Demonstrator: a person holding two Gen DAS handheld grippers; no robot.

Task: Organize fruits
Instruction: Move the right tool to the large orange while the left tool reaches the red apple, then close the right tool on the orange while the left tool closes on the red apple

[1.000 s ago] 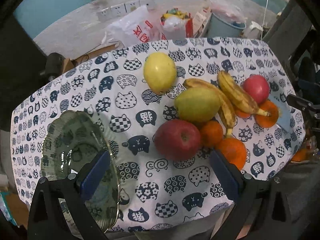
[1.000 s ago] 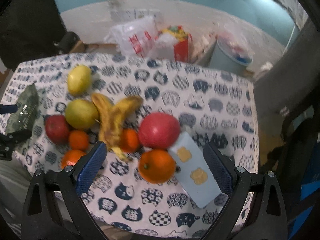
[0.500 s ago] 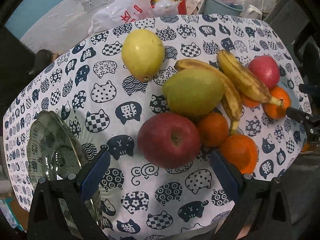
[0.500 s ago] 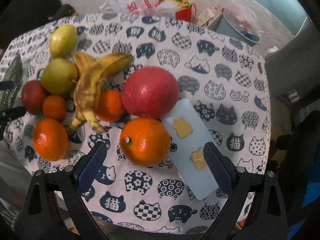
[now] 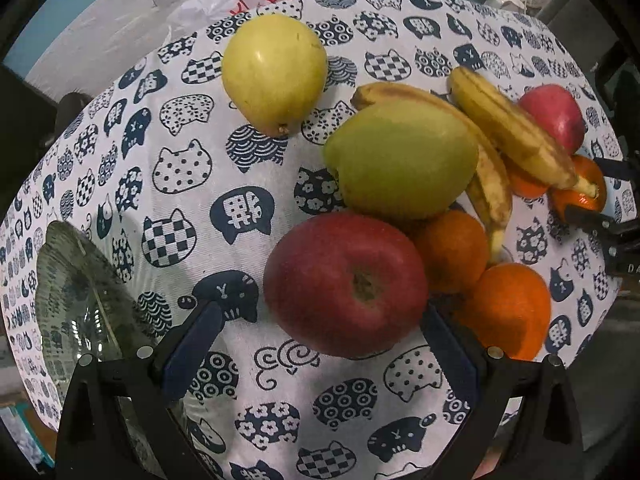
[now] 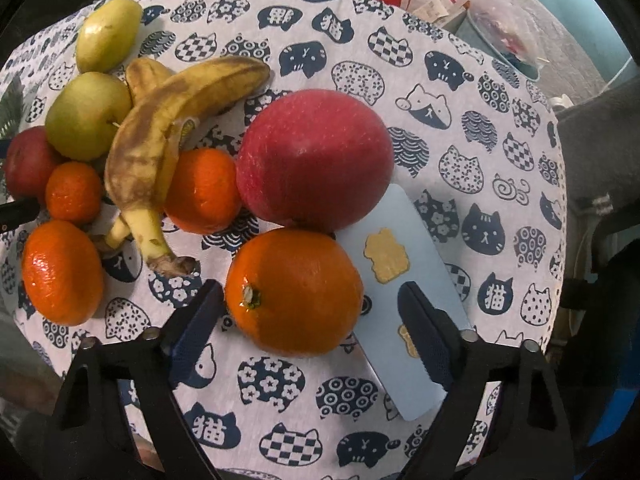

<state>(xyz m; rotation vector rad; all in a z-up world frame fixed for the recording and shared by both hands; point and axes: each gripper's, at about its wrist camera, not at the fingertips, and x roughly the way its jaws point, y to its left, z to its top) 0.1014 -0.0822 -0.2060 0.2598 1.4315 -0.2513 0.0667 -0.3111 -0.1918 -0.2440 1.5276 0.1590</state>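
Below, the left hand-held gripper (image 5: pixel 320 344) points down at the worktop (image 5: pixel 188 168), its cat-print cloth under everything. Its jaws stand wide apart, and a dark red apple (image 5: pixel 346 282) lies between the blue pads without either one pressing on it. A green pear (image 5: pixel 400 160) touches that apple from behind, a yellow pear (image 5: pixel 274 72) sits apart further back, and a glass dish (image 5: pixel 76 308) lies beside the left finger.

The right hand-held gripper (image 6: pixel 310 334) also points down, its jaws closing with a large orange (image 6: pixel 294 292) between them; the pads are not yet on it. A big red apple (image 6: pixel 316 160) touches the orange from behind, and a pale blue card (image 6: pixel 404 292) lies under the right finger, just beside the orange. Two browning bananas (image 6: pixel 168 128) rest across the smaller oranges (image 6: pixel 202 190) to the left.
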